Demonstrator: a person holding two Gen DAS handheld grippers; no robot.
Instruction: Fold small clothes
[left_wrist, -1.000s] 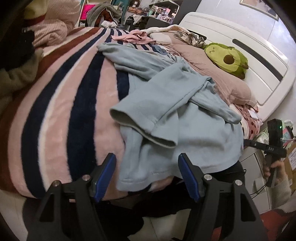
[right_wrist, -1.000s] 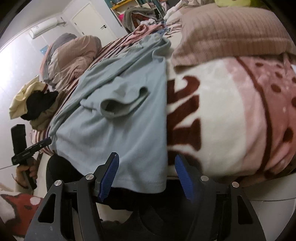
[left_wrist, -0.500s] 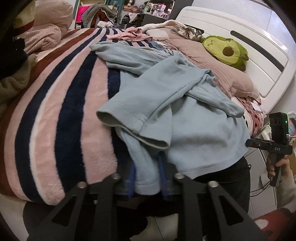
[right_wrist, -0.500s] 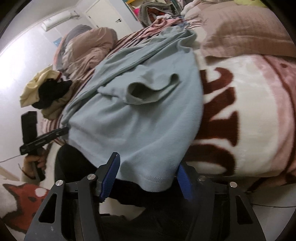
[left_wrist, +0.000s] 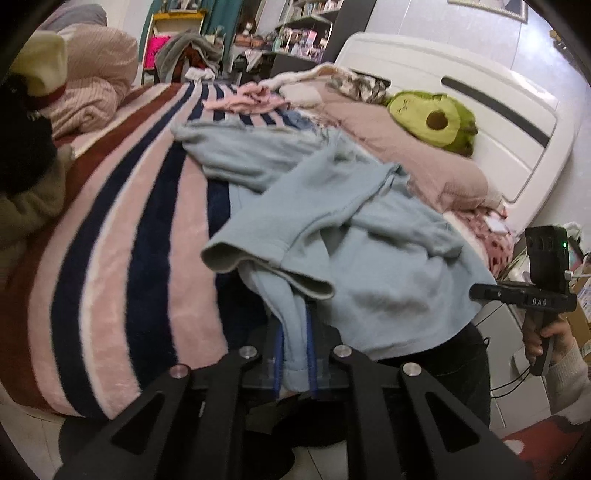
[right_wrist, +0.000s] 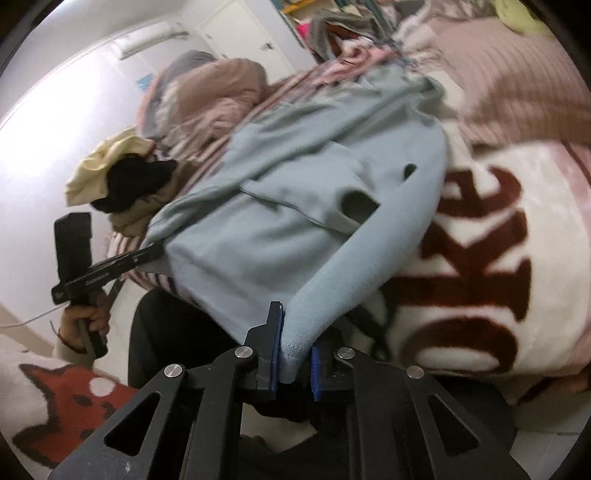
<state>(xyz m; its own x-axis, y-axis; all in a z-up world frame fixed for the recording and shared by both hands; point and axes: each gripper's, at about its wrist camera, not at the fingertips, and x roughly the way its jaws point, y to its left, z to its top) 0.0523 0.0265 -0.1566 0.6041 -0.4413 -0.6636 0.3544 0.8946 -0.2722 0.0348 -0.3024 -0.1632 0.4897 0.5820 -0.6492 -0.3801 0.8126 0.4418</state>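
Two grippers are clamped on the same pale blue cotton sweatshirt (left_wrist: 373, 236), one at each lower corner of its hem. Your left gripper (left_wrist: 294, 360), at the bottom centre of the left wrist view, has just been closing, and its blue pads now pinch a bunched fold of the hem between them. Your right gripper (right_wrist: 294, 356), at the bottom centre of the right wrist view, has also just been closing; its blue pads press on the stitched edge of the other corner, and the cloth runs up from them in a taut ridge.

You can see the sweatshirt (right_wrist: 295, 206) lying rumpled across the middle of both views, one cuffed sleeve folded over its front. It rests on a pink, navy and brown striped fleece blanket (left_wrist: 122, 236) that fills the left of the left wrist view. A green avocado-shaped plush toy (left_wrist: 434, 120) sits at the upper right, against the white headboard (left_wrist: 491, 107). Your right hand (left_wrist: 546, 338) shows at the right edge, gripping its handle.
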